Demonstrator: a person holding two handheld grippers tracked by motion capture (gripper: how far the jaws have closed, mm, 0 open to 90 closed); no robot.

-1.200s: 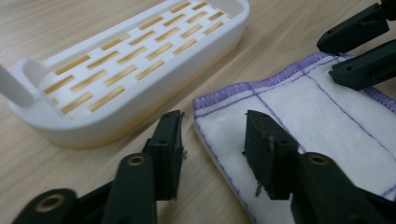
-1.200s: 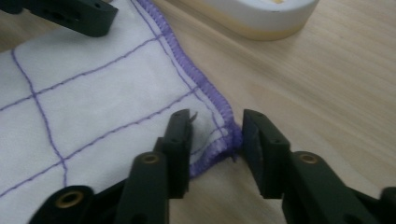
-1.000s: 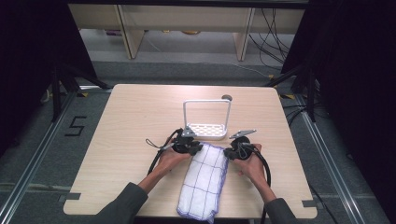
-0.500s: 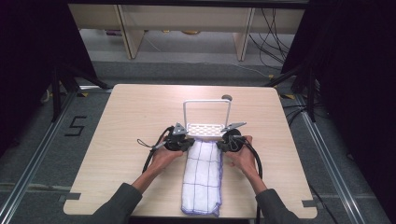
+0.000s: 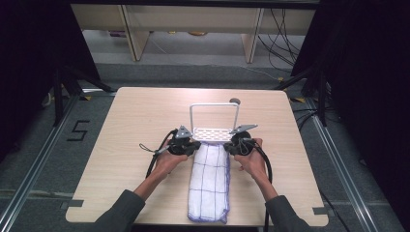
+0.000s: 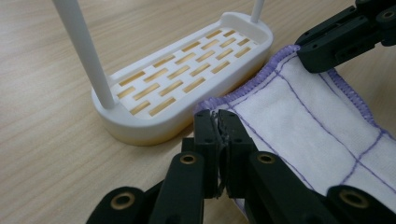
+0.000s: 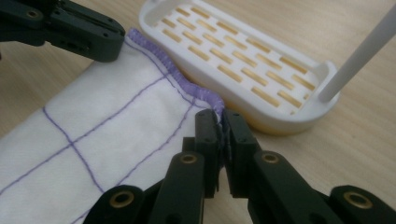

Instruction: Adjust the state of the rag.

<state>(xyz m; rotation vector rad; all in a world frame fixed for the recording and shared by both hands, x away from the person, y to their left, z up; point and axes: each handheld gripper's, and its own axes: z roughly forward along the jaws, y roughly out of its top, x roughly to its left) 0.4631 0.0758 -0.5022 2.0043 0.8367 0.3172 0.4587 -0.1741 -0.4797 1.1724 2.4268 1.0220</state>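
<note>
Near the middle of the high view, my left gripper point(image 5: 193, 145) and my right gripper point(image 5: 231, 146) each pinch one far corner of the white folded cloth with purple grid lines point(image 5: 209, 180), jaws clamped tight on its hem. Its long axis runs from my fingers down toward the bottom of the frame. Just beyond the held edge, above it, stands the white plastic rack with slotted base point(image 5: 213, 133), equally near both hands.

White cloth point(image 5: 210, 179) — purple grid and hem — beside white rack point(image 5: 213, 134), black tools.
</note>
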